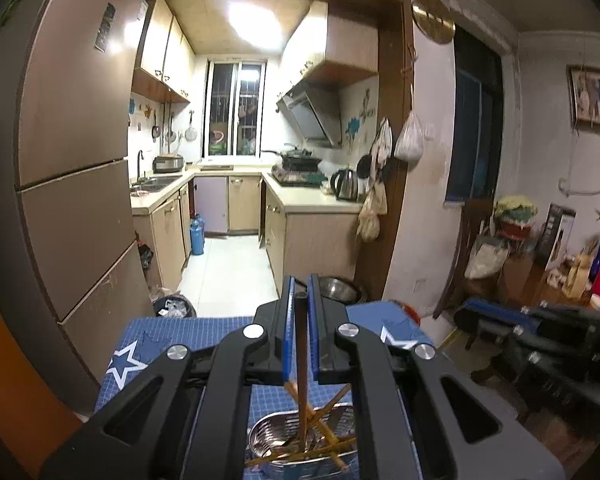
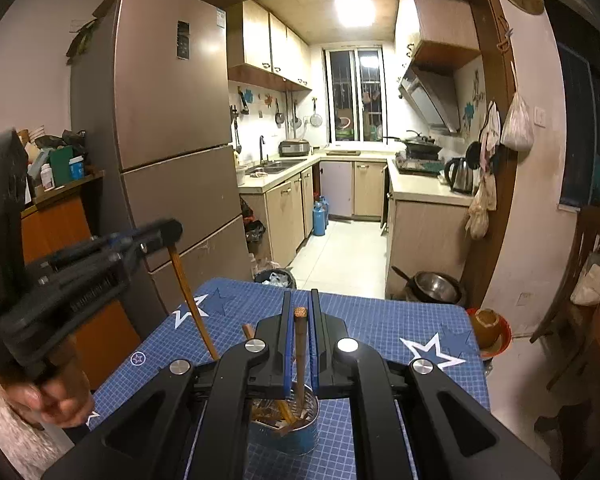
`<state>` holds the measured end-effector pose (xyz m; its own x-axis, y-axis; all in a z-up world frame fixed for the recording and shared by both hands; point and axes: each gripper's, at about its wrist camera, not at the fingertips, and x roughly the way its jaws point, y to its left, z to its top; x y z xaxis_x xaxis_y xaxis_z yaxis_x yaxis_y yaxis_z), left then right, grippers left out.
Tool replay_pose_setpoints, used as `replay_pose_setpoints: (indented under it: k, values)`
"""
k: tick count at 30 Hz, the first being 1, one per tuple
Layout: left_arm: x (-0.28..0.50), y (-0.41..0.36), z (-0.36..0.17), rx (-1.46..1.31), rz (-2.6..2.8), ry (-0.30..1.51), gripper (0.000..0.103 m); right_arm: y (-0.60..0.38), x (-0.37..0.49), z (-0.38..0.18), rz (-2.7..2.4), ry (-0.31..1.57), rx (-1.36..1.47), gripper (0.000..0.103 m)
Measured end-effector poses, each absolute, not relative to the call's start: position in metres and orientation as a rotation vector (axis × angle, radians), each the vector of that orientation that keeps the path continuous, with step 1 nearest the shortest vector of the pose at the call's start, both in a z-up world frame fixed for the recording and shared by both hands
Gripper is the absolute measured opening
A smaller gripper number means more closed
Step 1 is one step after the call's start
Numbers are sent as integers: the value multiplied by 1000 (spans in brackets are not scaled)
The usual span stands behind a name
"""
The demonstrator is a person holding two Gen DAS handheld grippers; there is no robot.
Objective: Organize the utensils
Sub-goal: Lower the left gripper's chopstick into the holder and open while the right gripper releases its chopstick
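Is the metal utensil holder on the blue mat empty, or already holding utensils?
Holding utensils. The metal utensil holder has yellow chopsticks crossed inside it.

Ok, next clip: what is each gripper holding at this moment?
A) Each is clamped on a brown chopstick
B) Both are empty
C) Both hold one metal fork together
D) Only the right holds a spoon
A: the left gripper is shut on a dark brown chopstick above the metal holder, and the right gripper is shut on another chopstick over the round tin.
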<state>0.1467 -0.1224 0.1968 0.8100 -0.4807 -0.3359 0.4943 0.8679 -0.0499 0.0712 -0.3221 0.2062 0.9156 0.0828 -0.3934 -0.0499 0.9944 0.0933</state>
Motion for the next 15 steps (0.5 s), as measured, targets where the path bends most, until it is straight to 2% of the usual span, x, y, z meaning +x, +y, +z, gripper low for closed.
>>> replay_pose_setpoints:
  k: [2, 3, 4, 8, 15]
  values:
    - [150, -124, 189, 51, -523, 376, 6, -322, 76, 200, 76, 428, 95, 9]
    - [151, -124, 188, 52, -513, 377, 6, -324, 76, 199, 69, 430, 97, 17]
    - [152, -122, 187, 52, -510, 376, 6, -325, 76, 198, 65, 427, 101, 21]
    - [152, -112, 191, 25, -500, 366, 15, -331, 74, 196, 48, 420, 108, 21]
    - [146, -100, 194, 23, -457, 337, 15, -333, 68, 197, 28, 410, 103, 21]
